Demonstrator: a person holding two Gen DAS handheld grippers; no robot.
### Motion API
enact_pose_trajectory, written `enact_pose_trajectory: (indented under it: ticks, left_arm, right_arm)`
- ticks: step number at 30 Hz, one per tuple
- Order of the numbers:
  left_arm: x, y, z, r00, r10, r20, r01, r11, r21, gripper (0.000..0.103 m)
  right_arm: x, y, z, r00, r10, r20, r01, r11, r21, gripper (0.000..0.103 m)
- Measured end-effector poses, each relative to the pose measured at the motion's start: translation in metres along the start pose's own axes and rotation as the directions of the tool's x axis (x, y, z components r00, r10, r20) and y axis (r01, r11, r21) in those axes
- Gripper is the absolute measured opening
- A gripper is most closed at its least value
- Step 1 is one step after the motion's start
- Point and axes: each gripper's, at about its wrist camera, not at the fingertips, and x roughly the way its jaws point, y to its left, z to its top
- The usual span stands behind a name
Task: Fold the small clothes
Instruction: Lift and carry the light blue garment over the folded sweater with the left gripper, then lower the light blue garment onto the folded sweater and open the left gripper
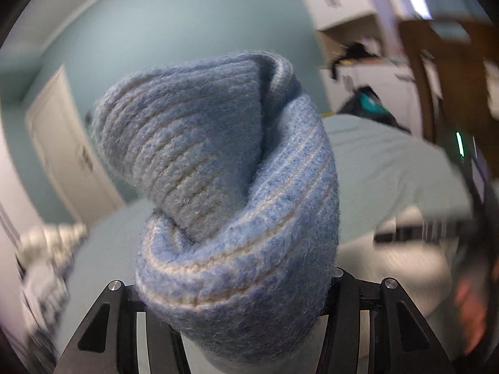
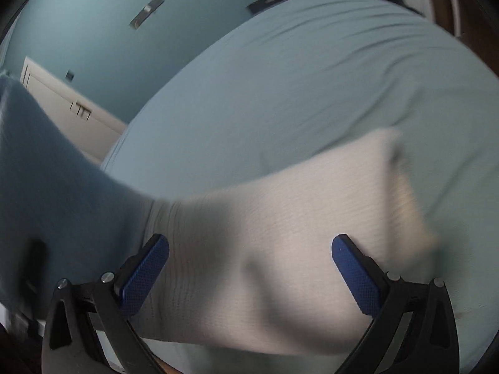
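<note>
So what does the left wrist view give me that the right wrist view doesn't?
Only the left wrist view shows the blue knit sock bunched and twisted, clamped in the left gripper, plus a brown wooden frame. Only the right wrist view shows the cream sock lying between the open right gripper fingers, pads not pressing it. Both show the pale green bedsheet and teal wall.

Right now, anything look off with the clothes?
Yes. The blue knit sock in the left tool is twisted into a bunched wad, not flat. A cream sock lies between the right tool's open fingers, above the bed.
</note>
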Motion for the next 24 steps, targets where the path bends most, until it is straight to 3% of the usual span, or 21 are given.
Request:
enact_pose_trajectory:
  ticks: [3,5,9,12,15,17,18,19,21,22,23,24]
  left_arm:
    - [0.000,-0.059,0.000,1.000,0.024,0.018,-0.027,0.980,0.196,0.051]
    - [0.010,-0.098,-0.003,0.999,0.039,0.016,-0.042,0.949,0.311,0.051]
    - [0.026,-0.157,-0.015,0.997,0.076,-0.004,-0.067,0.900,0.431,0.050]
    - [0.033,-0.192,-0.028,0.997,0.075,-0.017,-0.056,0.856,0.513,0.050]
    - [0.035,-0.214,-0.035,0.997,0.075,0.015,-0.069,0.813,0.578,0.053]
    - [0.035,-0.211,-0.032,0.998,0.063,0.000,-0.052,0.822,0.567,0.054]
    - [0.032,-0.201,-0.036,0.998,0.054,-0.012,-0.038,0.829,0.558,0.054]
    - [0.033,-0.195,-0.033,0.999,0.037,-0.022,-0.019,0.835,0.550,0.059]
    - [0.025,-0.190,-0.024,0.997,-0.061,-0.046,0.076,0.848,0.524,0.078]
    - [0.017,-0.182,-0.025,0.989,-0.132,-0.060,0.144,0.852,0.503,0.098]
    - [0.010,-0.176,-0.022,0.972,-0.223,-0.078,0.233,0.846,0.479,0.103]
    - [0.005,-0.171,-0.021,0.963,-0.260,-0.073,0.263,0.845,0.466,0.103]
  right_arm:
    - [-0.036,-0.023,0.011,0.994,-0.079,0.078,0.082,0.996,-0.039,0.102]
    - [-0.060,-0.037,0.006,0.981,-0.139,0.139,0.144,0.989,-0.029,0.102]
    - [-0.094,-0.070,0.009,0.967,-0.193,0.168,0.191,0.981,0.028,0.102]
    - [-0.113,-0.076,0.018,0.976,-0.152,0.154,0.147,0.988,0.041,0.102]
    - [-0.127,-0.046,0.030,0.986,-0.101,0.136,0.111,0.991,-0.070,0.102]
    - [-0.122,-0.006,0.041,0.986,-0.141,0.093,0.158,0.964,-0.216,0.102]
    - [-0.113,0.015,0.044,0.980,-0.186,0.068,0.198,0.931,-0.308,0.102]
    - [-0.096,0.044,0.042,0.967,-0.252,0.041,0.245,0.870,-0.429,0.102]
    - [-0.070,0.059,0.037,0.952,-0.305,-0.033,0.241,0.809,-0.537,0.102]
    - [-0.047,0.061,0.041,0.938,-0.330,-0.108,0.214,0.794,-0.569,0.102]
    - [-0.025,0.057,0.043,0.911,-0.363,-0.196,0.193,0.795,-0.575,0.102]
    - [-0.006,0.046,0.045,0.880,-0.390,-0.271,0.187,0.809,-0.557,0.102]
